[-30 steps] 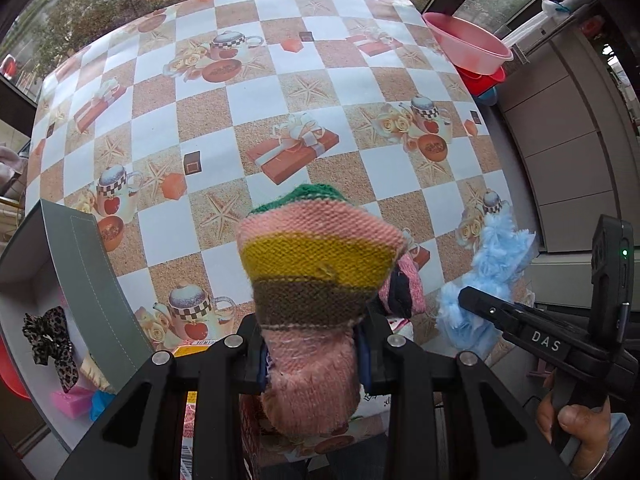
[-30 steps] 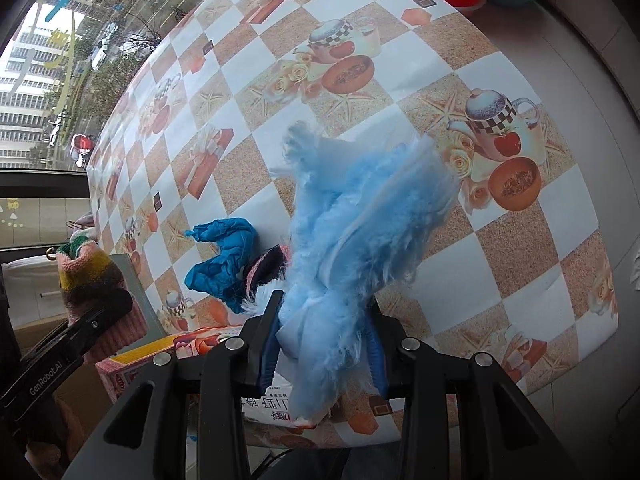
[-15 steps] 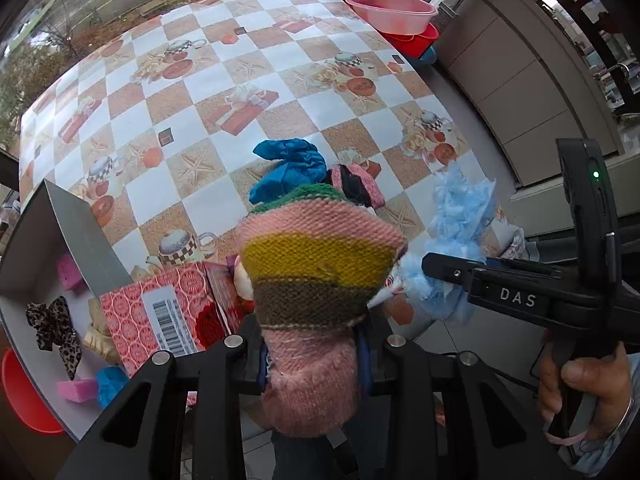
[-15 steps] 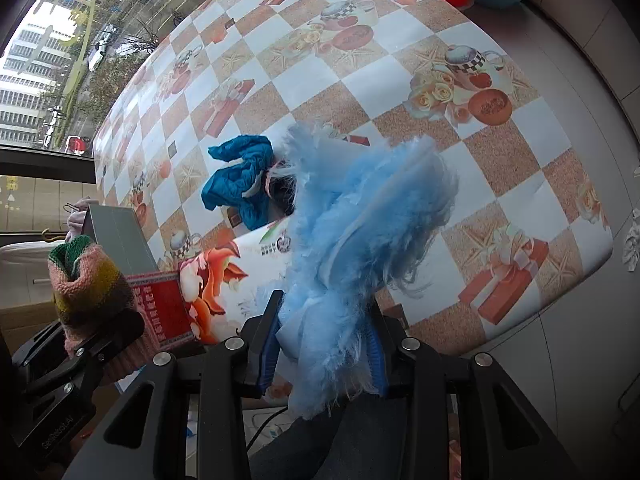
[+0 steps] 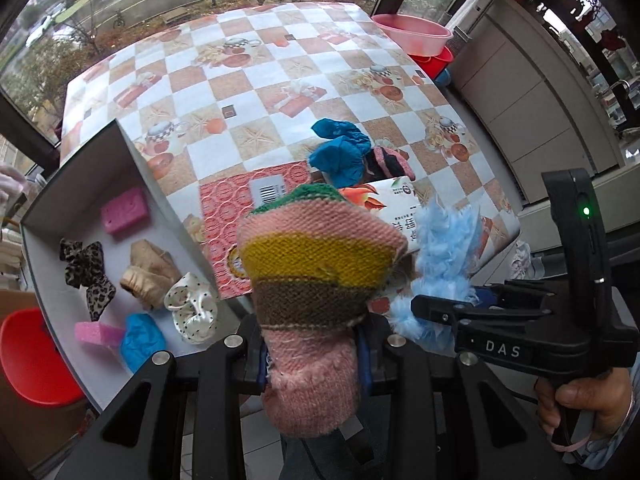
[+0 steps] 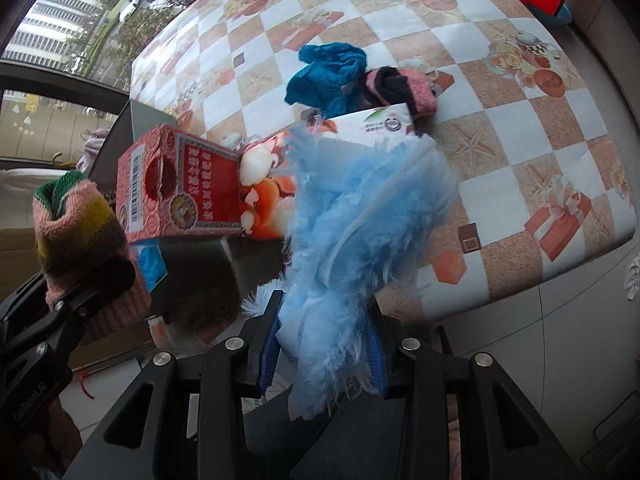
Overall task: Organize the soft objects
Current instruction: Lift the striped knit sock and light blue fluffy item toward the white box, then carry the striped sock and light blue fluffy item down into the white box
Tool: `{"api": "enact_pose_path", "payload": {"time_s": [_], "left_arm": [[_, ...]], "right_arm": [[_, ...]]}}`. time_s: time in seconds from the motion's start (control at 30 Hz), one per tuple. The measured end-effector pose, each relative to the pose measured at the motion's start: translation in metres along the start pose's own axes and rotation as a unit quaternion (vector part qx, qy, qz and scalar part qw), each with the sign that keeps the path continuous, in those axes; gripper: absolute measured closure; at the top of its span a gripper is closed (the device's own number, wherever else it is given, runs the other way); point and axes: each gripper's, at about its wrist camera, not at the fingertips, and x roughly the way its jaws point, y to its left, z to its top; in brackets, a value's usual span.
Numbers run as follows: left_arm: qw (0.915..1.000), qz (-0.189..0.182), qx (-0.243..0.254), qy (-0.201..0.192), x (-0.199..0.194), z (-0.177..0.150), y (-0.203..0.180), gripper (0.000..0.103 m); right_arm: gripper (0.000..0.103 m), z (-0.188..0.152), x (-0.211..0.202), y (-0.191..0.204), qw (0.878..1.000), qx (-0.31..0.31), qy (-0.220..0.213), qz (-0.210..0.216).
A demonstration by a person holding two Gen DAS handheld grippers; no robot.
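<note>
We pinch a striped knit sock [image 5: 316, 280] and blue fluffy duster [image 6: 360, 216]; several softs sit boxed [image 5: 80, 184], blue cloth [image 5: 340, 152] remains mid-table.

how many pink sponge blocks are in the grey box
2: one pink sponge block near the box's far end, another near its close end beside a blue cloth. More may be hidden.

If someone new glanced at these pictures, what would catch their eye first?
The striped knitted sock clamped in the left gripper fills the left wrist view. Beside it, the right gripper holds a fluffy light-blue duster cloth. At the left stands an open white box of soft items.
</note>
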Motion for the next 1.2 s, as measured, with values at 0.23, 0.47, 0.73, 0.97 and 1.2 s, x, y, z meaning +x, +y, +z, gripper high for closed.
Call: {"api": "enact_pose_path", "payload": {"time_s": [0.23,0.47,0.73,0.97,1.2], "left_arm": [[0.9980,0.019,-0.060,-0.009,-0.008,-0.026,0.045,0.068],[0.9914,0.039,-0.125,-0.008,-0.008,-0.048,0.089,0.068],[0.9815,0.067,-0.179,-0.015,-0.014,-0.064,0.129,0.068],[0.9744,0.075,-0.211,-0.018,-0.019,-0.076,0.156,0.068],[0.9677,0.082,-0.238,-0.020,-0.021,-0.081,0.178,0.068]], "right_arm": [[0.064,-0.011,0.010,0.053,0.996,-0.086,0.020,-0.003],[0.064,-0.016,0.006,0.102,0.984,-0.176,0.011,-0.011],[0.064,-0.016,0.007,0.147,0.968,-0.249,0.012,-0.021],[0.064,-0.011,0.013,0.188,0.956,-0.291,0.016,-0.020],[0.064,-0.002,0.023,0.222,0.949,-0.315,0.023,-0.016]]}}
